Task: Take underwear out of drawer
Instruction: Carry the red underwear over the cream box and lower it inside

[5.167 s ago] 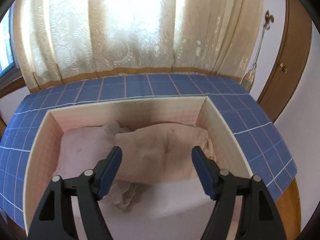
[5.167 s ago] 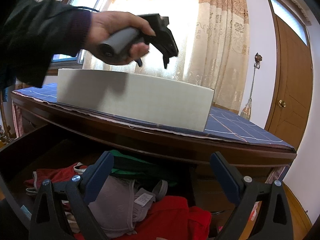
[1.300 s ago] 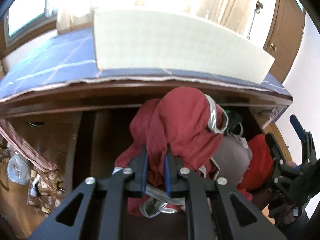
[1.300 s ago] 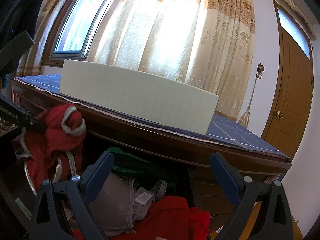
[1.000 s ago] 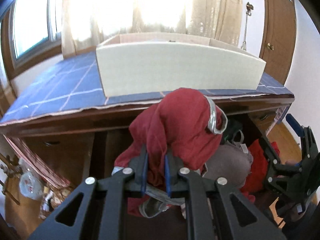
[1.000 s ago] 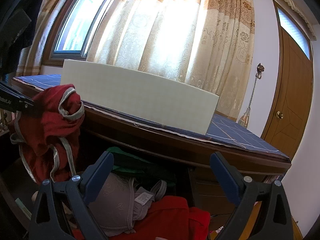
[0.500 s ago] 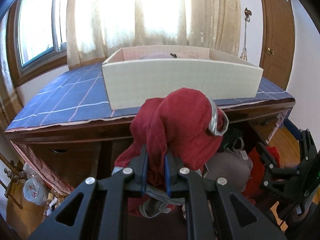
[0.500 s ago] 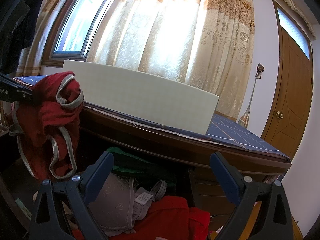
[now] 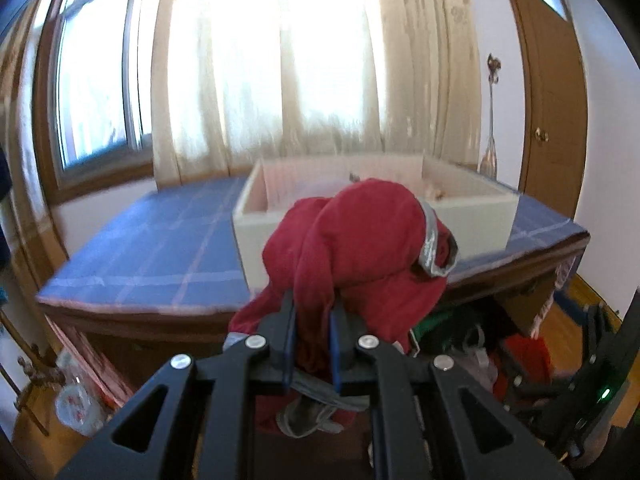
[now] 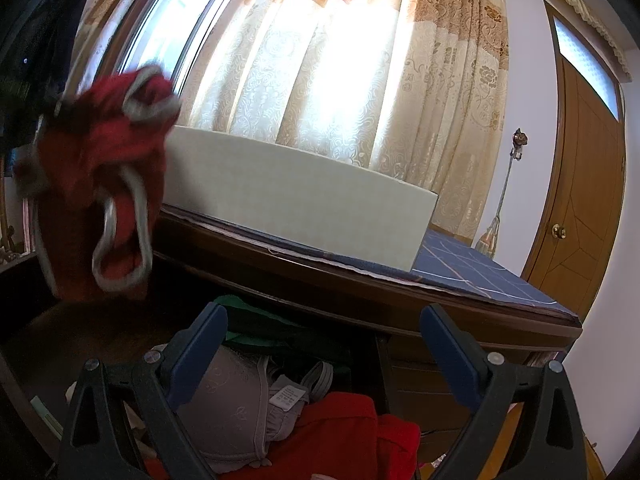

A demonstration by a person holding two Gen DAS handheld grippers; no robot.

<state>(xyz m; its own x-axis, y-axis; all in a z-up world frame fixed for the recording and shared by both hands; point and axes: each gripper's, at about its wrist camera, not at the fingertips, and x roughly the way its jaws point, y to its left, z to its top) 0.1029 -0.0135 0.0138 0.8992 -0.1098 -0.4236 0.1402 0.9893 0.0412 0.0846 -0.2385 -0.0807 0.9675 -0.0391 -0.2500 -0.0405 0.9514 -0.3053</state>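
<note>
A red cotton underwear with grey elastic trim [image 9: 360,248] is clamped between the blue pads of the left gripper [image 9: 312,344], whose jaws are nearly closed on the bunched cloth. The garment is held in the air, above the open dark wooden drawer [image 10: 48,332] and in front of the cream open box [image 9: 472,220], which stands on the blue checked cloth [image 9: 160,248] of the wooden table. In the right wrist view the same garment [image 10: 100,184] is seen hanging at the left, blurred, with its grey trim loops drooping down. The right gripper [image 10: 324,344] is held wide open, and nothing is between its blue pads. Below it, a grey patterned bra with a white label [image 10: 240,392] and a red folded garment [image 10: 340,436] are lying in the drawer.
</note>
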